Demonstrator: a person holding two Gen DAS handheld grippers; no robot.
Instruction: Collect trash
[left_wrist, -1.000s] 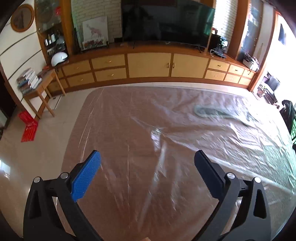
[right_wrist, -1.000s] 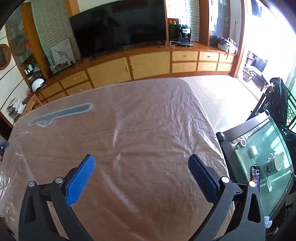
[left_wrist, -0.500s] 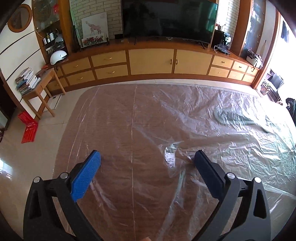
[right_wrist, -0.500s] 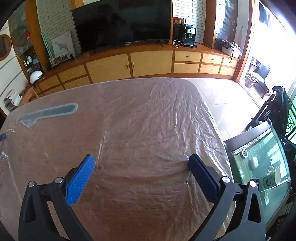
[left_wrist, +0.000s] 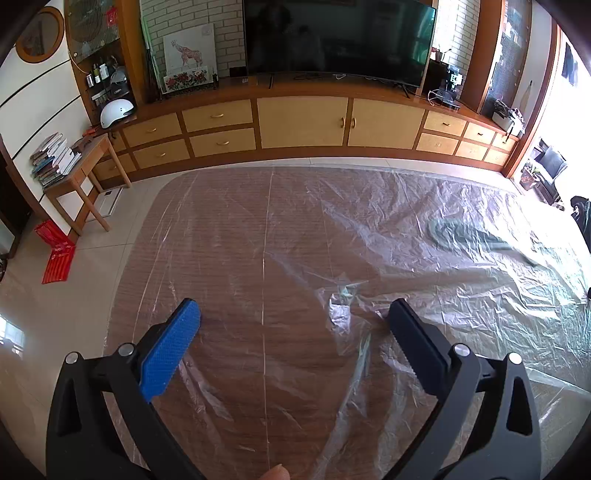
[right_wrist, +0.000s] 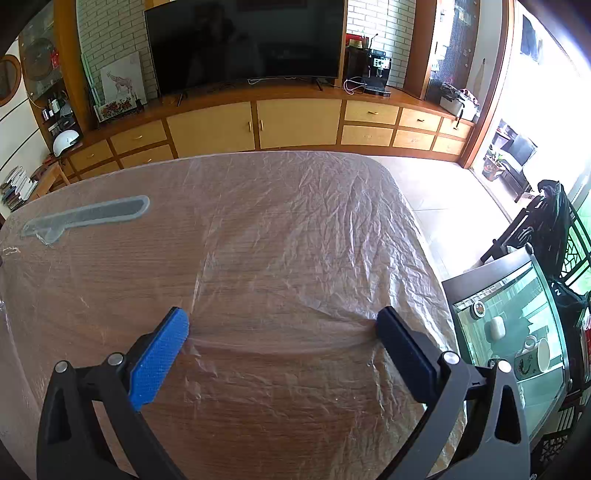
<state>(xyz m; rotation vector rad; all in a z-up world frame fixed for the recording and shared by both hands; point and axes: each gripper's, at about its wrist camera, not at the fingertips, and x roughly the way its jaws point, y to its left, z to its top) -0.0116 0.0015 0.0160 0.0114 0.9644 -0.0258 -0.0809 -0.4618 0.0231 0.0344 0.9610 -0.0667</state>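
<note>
A thin clear plastic sheet (left_wrist: 424, 258) lies crumpled over a wooden table (left_wrist: 229, 280), and the same plastic sheet (right_wrist: 303, 236) fills the right wrist view. My left gripper (left_wrist: 293, 314) hovers open just above it, with a raised crinkle of film near its right fingertip. My right gripper (right_wrist: 282, 321) is open too, both fingertips pressing on the film, which is pulled into a taut fold between them. A flat grey strip (right_wrist: 88, 216) lies under the film at the far left, and the grey strip (left_wrist: 476, 236) shows at the right in the left wrist view.
A long wooden cabinet (left_wrist: 303, 122) with a television (left_wrist: 336, 37) runs along the far wall. A small side table with books (left_wrist: 70, 166) and a red bag (left_wrist: 55, 251) stand left. A glass-topped table (right_wrist: 513, 332) with cups sits right of the table edge.
Both grippers have come lower and closer to the film. The film now bunches into a fold between the right fingertips, and more wrinkles have gathered by the left gripper.
</note>
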